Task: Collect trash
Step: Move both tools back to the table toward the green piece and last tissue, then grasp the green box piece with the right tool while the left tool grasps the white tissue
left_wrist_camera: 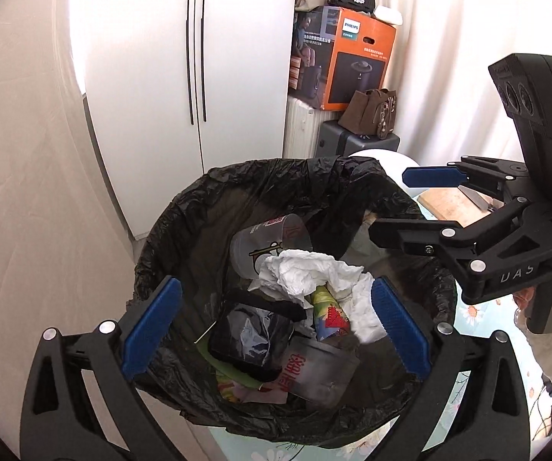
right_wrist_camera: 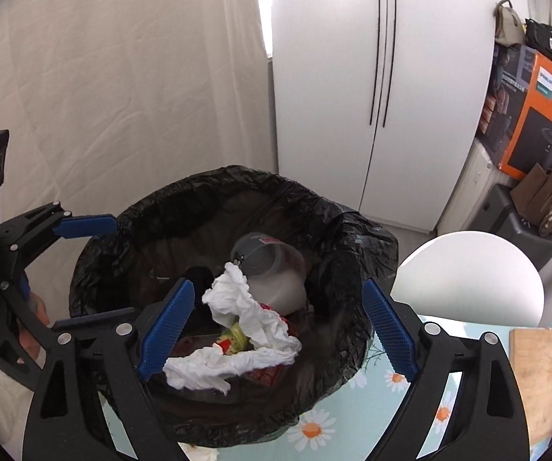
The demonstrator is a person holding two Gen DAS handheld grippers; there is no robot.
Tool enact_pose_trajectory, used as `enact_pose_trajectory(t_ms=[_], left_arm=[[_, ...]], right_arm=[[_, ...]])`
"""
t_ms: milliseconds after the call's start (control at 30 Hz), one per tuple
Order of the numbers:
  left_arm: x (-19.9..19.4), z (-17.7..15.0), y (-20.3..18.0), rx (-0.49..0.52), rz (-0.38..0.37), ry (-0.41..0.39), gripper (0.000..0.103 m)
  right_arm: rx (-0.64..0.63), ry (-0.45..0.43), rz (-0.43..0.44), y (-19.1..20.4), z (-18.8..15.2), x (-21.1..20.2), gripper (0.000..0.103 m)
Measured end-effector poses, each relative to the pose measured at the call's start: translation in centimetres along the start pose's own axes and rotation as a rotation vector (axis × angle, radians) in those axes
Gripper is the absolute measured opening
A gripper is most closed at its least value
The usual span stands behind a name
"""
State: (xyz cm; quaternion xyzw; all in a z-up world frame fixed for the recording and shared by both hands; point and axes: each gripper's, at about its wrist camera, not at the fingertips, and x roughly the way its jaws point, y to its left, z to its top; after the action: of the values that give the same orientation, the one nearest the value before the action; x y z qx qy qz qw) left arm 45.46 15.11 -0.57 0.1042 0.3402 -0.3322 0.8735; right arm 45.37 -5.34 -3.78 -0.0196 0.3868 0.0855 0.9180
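A bin lined with a black bag (left_wrist_camera: 183, 199) (right_wrist_camera: 153, 199) fills both wrist views from above. Inside lie a crumpled white tissue (left_wrist_camera: 306, 272) (right_wrist_camera: 245, 319), a clear plastic cup (left_wrist_camera: 268, 242) (right_wrist_camera: 272, 269) on its side, a colourful wrapper (left_wrist_camera: 327, 315), a black packet (left_wrist_camera: 252, 338) and a silver pouch with red print (left_wrist_camera: 314, 372). My left gripper (left_wrist_camera: 276, 330) (right_wrist_camera: 122, 269) hangs open over the bin's near rim with nothing between its blue pads. My right gripper (right_wrist_camera: 277, 330) (left_wrist_camera: 389, 205) is also open and empty, over the bin's right side.
White cupboard doors (left_wrist_camera: 160, 77) stand behind the bin, a pale curtain (right_wrist_camera: 103, 96) to its left. An orange box (left_wrist_camera: 345, 57), bags and a dark case are stacked at the back right. A white round top (right_wrist_camera: 468, 276), a wooden board (right_wrist_camera: 533, 368) and floral cloth (right_wrist_camera: 314, 426) lie nearby.
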Motion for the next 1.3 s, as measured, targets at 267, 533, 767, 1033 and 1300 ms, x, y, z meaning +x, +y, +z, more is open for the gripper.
enact_pose_trajectory(t_ms=[267,533,767,1033,1300], left_arm=[[-3.4,-1.2,0.0,-0.002,0.05,-0.046,0.097],[-5.6,-4.3,0.2,-0.027,0.034,-0.048,0.097],[-5.7,-7.3,-0.1,-0.021,0.012,-0.006,0.097],[-5.7,-10.1,-1.2,0.002,-0.011,0.042,0.097],[-5.9,-12.2,-1.5,-0.007,-0.044,0.086,0.097]], right_arm=[[0.029,0.012,-0.075,0.1,-2.1,-3.2,0.088],[0.076,0.023,-0.134,0.5,-5.6,-5.7,0.091],[0.151,0.105,-0.111,1.5,-11.0,-5.6,0.091],[0.19,0.212,-0.101,4.5,-17.8,-5.2,0.091],[0.374,0.313,-0.056,5.6,-24.6,-4.2,0.091]])
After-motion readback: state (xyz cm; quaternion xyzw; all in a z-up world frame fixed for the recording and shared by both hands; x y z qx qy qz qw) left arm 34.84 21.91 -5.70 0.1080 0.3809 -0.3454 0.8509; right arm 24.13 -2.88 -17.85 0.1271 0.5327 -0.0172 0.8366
